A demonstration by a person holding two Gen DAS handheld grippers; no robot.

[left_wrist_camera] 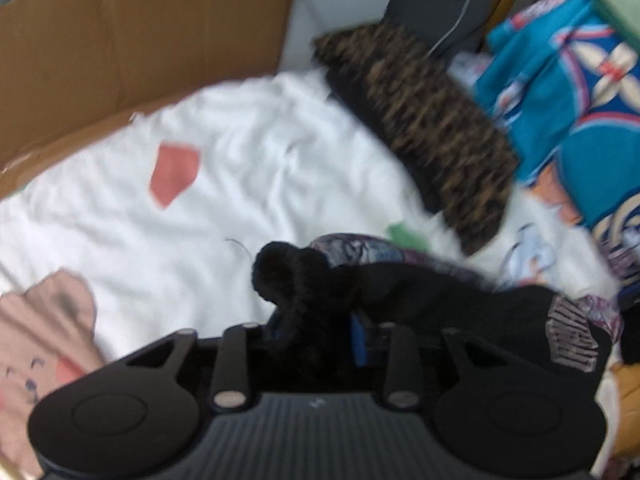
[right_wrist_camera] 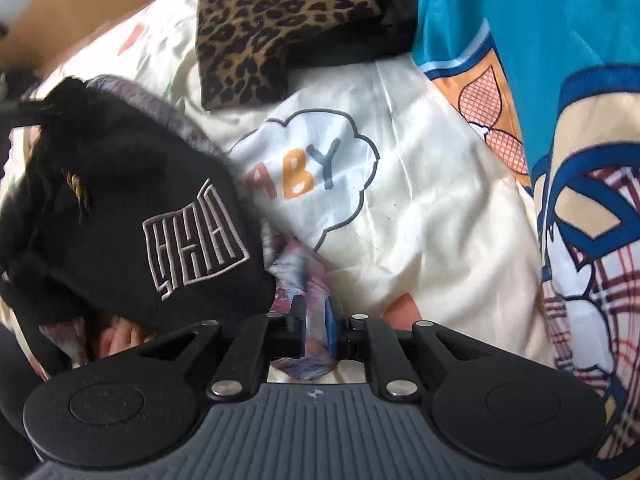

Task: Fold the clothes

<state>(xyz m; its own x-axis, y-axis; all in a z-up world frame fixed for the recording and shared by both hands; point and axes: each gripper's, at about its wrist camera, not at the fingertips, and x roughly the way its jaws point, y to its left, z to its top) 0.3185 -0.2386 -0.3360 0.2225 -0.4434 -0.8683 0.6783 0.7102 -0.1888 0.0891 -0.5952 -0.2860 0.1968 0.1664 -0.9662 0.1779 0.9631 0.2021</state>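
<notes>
A black garment [right_wrist_camera: 132, 208] with a pale embroidered logo lies bunched on the white printed bed sheet [right_wrist_camera: 400, 208], over a purple patterned cloth [right_wrist_camera: 294, 276]. My left gripper [left_wrist_camera: 316, 332] is shut on a bunched black edge of the garment [left_wrist_camera: 296, 280]; the logo [left_wrist_camera: 572, 332] shows at its right. My right gripper [right_wrist_camera: 316, 332] is shut on the purple patterned cloth, just right of the black garment.
A folded leopard-print garment [right_wrist_camera: 276, 20] lies further back on the sheet; it also shows in the left wrist view [left_wrist_camera: 424, 120]. A teal patterned blanket [right_wrist_camera: 560, 80] fills the right side. A cardboard sheet [left_wrist_camera: 120, 40] stands at the back left.
</notes>
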